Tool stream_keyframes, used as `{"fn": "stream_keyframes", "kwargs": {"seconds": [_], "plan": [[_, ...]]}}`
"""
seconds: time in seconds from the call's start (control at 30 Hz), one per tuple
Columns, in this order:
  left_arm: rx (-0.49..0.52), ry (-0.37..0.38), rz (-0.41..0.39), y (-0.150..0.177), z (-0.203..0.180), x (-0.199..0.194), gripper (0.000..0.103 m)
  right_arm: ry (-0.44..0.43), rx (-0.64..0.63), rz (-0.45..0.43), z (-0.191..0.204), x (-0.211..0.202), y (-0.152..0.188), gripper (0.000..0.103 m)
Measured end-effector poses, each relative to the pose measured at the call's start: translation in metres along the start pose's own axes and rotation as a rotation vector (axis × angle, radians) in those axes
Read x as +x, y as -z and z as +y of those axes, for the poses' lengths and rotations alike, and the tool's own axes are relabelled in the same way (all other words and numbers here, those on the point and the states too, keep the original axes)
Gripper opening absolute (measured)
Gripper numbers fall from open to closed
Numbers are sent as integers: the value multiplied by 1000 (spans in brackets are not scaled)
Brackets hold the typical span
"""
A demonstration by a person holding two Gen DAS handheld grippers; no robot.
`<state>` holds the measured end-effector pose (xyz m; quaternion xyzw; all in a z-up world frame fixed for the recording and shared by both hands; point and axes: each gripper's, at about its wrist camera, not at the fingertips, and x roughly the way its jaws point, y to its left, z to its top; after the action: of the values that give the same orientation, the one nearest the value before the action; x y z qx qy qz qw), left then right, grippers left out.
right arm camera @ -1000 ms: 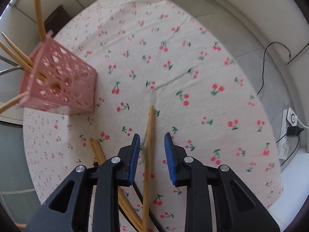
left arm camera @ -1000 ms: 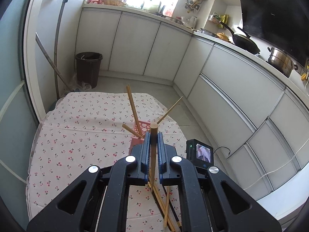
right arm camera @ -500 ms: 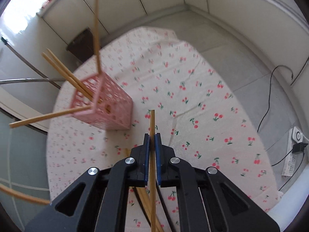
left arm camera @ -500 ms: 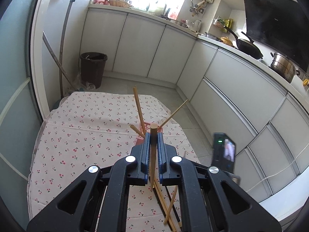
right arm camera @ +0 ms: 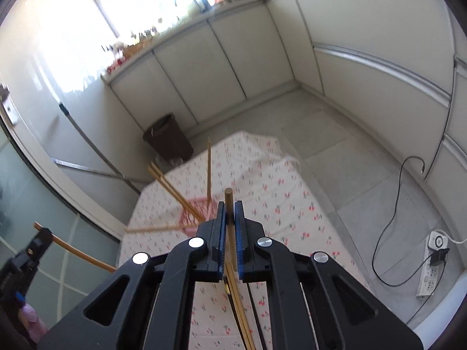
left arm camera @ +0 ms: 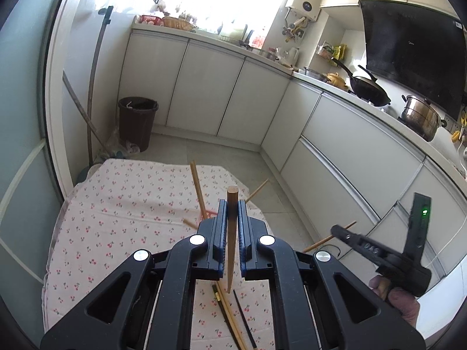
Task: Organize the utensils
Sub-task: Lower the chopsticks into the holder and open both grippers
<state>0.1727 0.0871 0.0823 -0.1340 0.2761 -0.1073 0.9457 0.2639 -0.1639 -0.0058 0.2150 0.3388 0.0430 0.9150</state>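
A cherry-print cloth (left arm camera: 116, 204) covered the table, with white cabinets (left arm camera: 210, 93) at twelve o'clock behind it and a brown bin (left arm camera: 137, 121) at ten o'clock on the floor. On the cloth stood a pink holder (right arm camera: 198, 208), several chopsticks fanning out of it toward ten and twelve o'clock. The left gripper (left arm camera: 232, 227) was clamped on one wooden chopstick (left arm camera: 232, 204), held nearly upright above the cloth. The right gripper (right arm camera: 230, 227) pinched another chopstick (right arm camera: 228, 201) the same way, just at three o'clock of the holder. Loose chopsticks (left arm camera: 230, 318) lay on the cloth at six o'clock, below both tools.
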Motion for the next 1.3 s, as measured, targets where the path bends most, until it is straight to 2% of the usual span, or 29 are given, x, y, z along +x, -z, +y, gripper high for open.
{"fn": "stream_keyframes", "kwargs": {"seconds": [0.17,0.33,0.43,0.5,0.53,0.57,0.67,0.93,1.0,1.13,1.3], "plan": [[2,-14,-61,-38,-13,10,6,-63,76,-94,-1,-21,-41,6],[-15,-35,-128,-66,-18,25,6,-104,97,-145,8,-21,-72,6],[-23,-53,-118,-73,-17,46,7,-120,91,-162,16,-14,-85,6],[-32,-65,-87,-73,-13,65,18,-120,86,-164,20,-6,-89,6],[-49,-70,-60,-71,-7,77,34,-116,83,-159,22,0,-90,6],[-75,-77,-41,-67,0,86,37,-114,81,-153,23,5,-91,6],[-115,-97,-10,-59,15,96,37,-114,75,-128,28,22,-89,6],[-183,-104,-7,-61,39,81,40,-76,24,-104,46,51,-77,6],[-178,-111,1,-60,41,82,40,-62,6,-92,52,62,-72,7],[-129,-121,2,-54,31,81,40,-89,-55,-47,63,84,-58,17],[-26,-139,-25,-42,10,66,41,-42,-153,-81,78,69,-43,17]]}}
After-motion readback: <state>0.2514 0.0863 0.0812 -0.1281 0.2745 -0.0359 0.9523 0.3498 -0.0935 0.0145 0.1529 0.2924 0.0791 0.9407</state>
